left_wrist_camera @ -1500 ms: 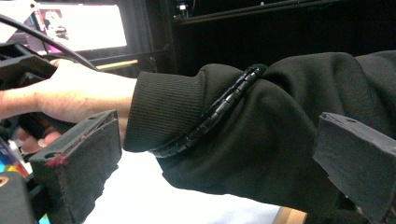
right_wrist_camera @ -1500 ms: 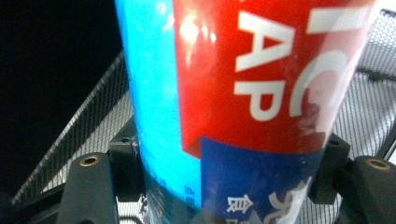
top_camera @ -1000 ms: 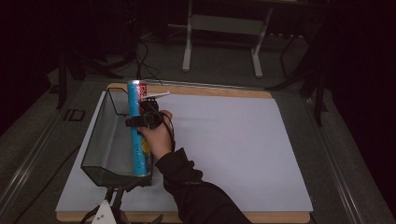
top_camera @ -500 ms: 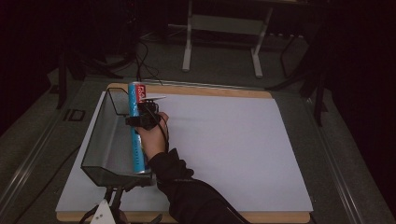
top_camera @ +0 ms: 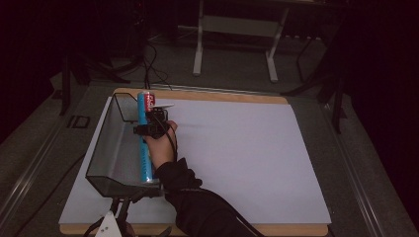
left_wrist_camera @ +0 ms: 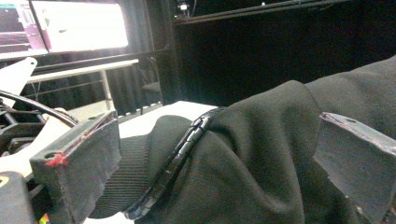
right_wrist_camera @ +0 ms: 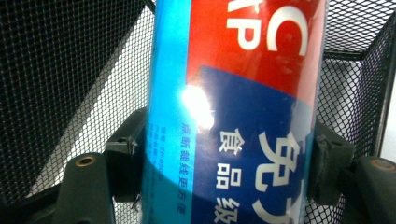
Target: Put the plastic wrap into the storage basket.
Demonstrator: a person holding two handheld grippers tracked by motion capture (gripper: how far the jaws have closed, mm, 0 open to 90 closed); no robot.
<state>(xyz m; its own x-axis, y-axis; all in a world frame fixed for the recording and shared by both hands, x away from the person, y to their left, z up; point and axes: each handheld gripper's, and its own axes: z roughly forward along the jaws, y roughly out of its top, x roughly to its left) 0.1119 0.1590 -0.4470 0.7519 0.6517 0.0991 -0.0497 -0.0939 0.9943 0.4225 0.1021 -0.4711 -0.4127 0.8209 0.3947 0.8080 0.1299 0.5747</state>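
High view: white sheet (top_camera: 237,163) spread over a wooden board (top_camera: 222,96). Black mesh basket (top_camera: 111,148) standing along the sheet's left edge. Long blue box (top_camera: 144,148) with a red far end, lying along the basket's right side. Right hand (top_camera: 160,145) reaching in from a dark sleeve (top_camera: 197,207), right gripper (top_camera: 150,126) set on the box near its far end. White plate of the left gripper (top_camera: 111,227) at the bottom edge, just in front of the basket's near end; jaw state impossible to tell here.

Left gripper view: left gripper (left_wrist_camera: 215,158) with its two black jaws standing wide apart, nothing clamped. Dark sleeve (left_wrist_camera: 280,149) beyond and between them, with a ribbed cuff (left_wrist_camera: 130,172) and a black segmented cable (left_wrist_camera: 180,154) lying across it. Bright screen (left_wrist_camera: 70,23) at upper left, white table edge (left_wrist_camera: 159,119) behind.

Right gripper view: right gripper (right_wrist_camera: 231,163) closed on the box (right_wrist_camera: 233,107), one pad pressed to each side. Red, blue and cyan panels with white lettering. Basket mesh (right_wrist_camera: 70,79) on both sides behind.
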